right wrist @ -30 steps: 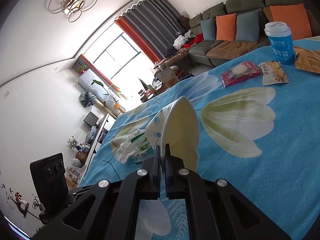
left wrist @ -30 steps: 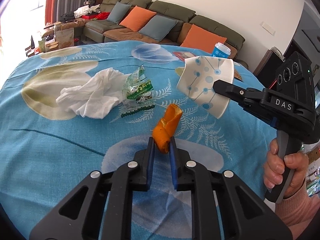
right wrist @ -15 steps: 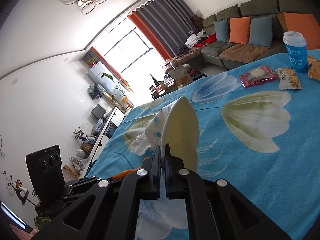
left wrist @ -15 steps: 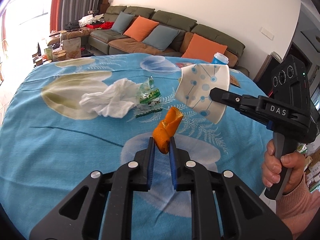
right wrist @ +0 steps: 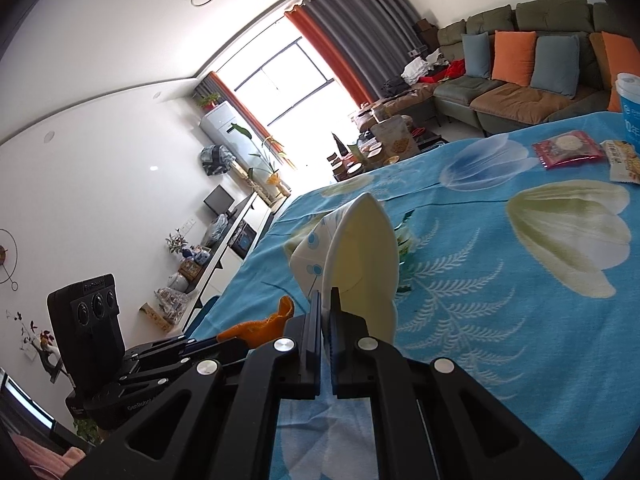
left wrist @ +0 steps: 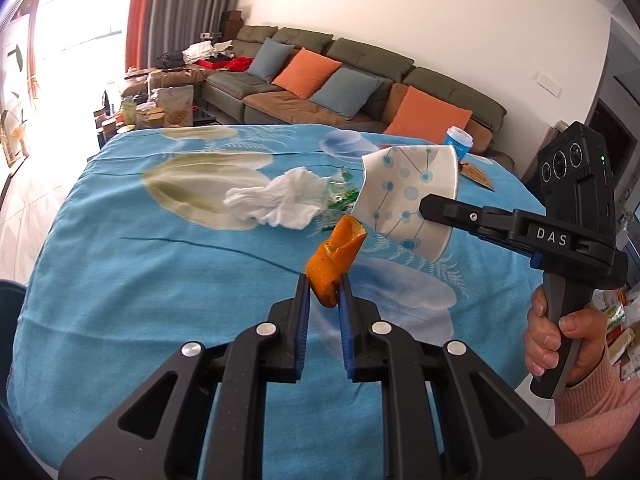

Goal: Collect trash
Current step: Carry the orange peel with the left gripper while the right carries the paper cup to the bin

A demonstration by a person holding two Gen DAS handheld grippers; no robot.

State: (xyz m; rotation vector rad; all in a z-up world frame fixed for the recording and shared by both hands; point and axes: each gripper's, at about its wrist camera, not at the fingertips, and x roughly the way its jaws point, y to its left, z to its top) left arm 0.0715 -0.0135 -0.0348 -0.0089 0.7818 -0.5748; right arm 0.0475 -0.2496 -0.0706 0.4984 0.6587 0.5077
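My left gripper [left wrist: 324, 286] is shut on an orange peel [left wrist: 335, 256], held up above the blue flowered tablecloth [left wrist: 140, 288]. To its right, my right gripper [left wrist: 425, 205] is shut on the rim of a white paper bowl [left wrist: 408, 196] with blue dots, tipped on its side in the air. The right wrist view shows that gripper [right wrist: 326, 294] pinching the bowl [right wrist: 360, 256], with the peel [right wrist: 260, 326] and left gripper [right wrist: 218, 346] low at the left. A crumpled white tissue [left wrist: 280, 200] and a green wrapper [left wrist: 340, 196] lie on the cloth behind the peel.
A blue lidded cup [left wrist: 460, 144], a red snack packet [right wrist: 566, 148] and another packet [right wrist: 622, 160] sit at the table's far side. A sofa [left wrist: 340, 80] with cushions stands beyond. A hand [left wrist: 560, 340] in a pink sleeve grips the right handle.
Both grippers have drawn back and up from the table with their loads, so the tissue and wrapper look farther off. The right gripper has rolled a little. Grips are unchanged.
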